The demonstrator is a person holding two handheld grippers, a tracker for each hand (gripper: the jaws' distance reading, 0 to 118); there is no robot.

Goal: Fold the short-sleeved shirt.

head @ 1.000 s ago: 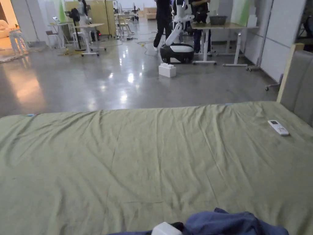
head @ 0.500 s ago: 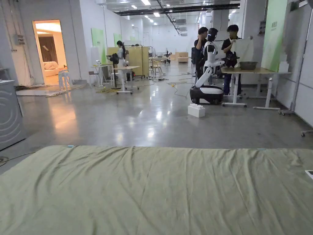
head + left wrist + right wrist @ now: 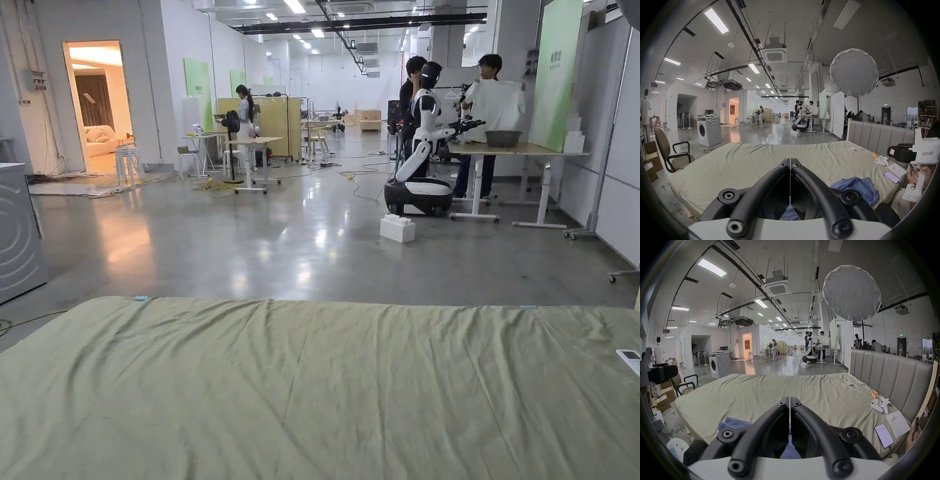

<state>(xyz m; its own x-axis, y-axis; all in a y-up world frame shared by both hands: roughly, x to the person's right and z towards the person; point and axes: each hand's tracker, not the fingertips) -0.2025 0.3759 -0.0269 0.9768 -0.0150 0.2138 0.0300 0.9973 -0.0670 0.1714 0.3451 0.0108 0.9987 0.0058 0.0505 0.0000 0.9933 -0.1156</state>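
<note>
Loads of open room from where I'm driving: the middle and far side of the bed (image 3: 753, 395) are just bare green sheet, so I can sweep across freely. The clutter sits along the headboard (image 3: 893, 378) side: a remote (image 3: 848, 382), white controllers (image 3: 880, 405), a paper sheet (image 3: 898, 425) and a phone (image 3: 884, 435). The blue shirt (image 3: 857, 188) is bunched at the near edge. A chair (image 3: 670, 154) stands beside the bed's left side.
</note>
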